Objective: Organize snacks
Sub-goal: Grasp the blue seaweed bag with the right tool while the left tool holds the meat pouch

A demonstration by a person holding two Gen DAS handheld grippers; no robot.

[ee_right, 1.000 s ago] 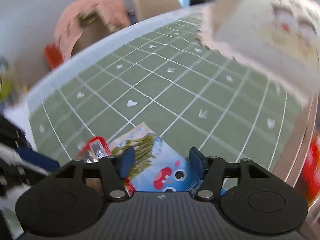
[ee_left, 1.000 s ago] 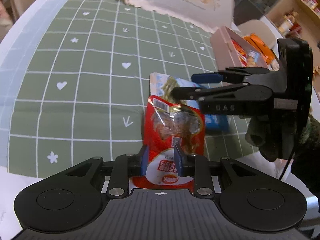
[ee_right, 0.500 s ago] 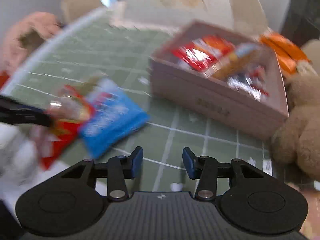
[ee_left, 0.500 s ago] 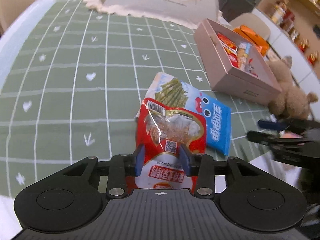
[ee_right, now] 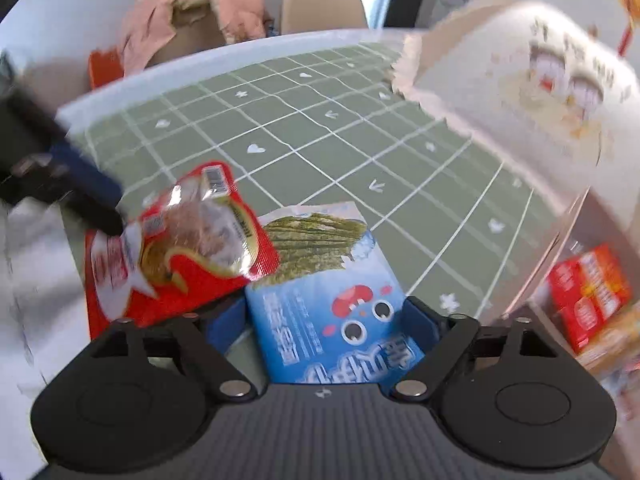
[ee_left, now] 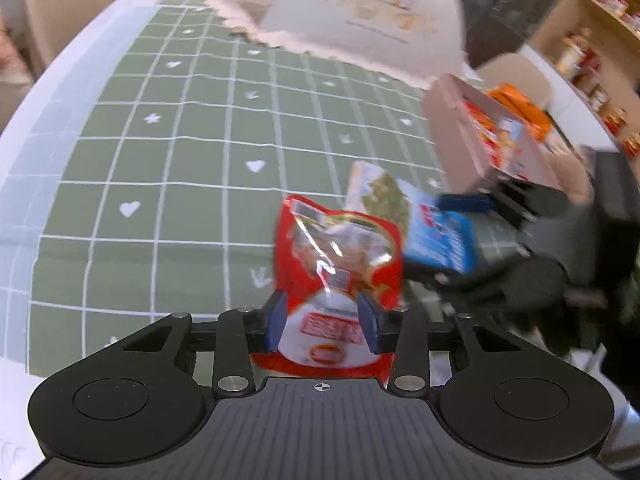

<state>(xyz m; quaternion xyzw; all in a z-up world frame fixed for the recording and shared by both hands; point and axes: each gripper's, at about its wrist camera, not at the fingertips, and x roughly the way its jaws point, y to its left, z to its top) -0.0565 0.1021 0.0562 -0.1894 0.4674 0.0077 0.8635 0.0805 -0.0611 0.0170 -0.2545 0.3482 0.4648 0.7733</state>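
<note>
**Both grippers close in on the last two loose snack packets**

The right gripper (ee_right: 326,322) swings back from the box (ee_left: 456,120), jaws just opened wide astride the blue packet (ee_right: 332,320), not pinching. The left gripper (ee_left: 322,322), jaws just narrowing from a wider gape, straddles the red packet (ee_left: 340,256), grip unclear. The packets overlap near the table's (ee_left: 48,120) front edge; open cloth (ee_left: 180,160) lies beyond.

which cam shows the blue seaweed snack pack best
The right wrist view: the blue seaweed snack pack fills the centre foreground, its cartoon eyes and seaweed picture clear, between the wide-open jaws of the right gripper. In the left wrist view it sits off to the right, motion-blurred and partly hidden behind the red snack pouch.
</note>
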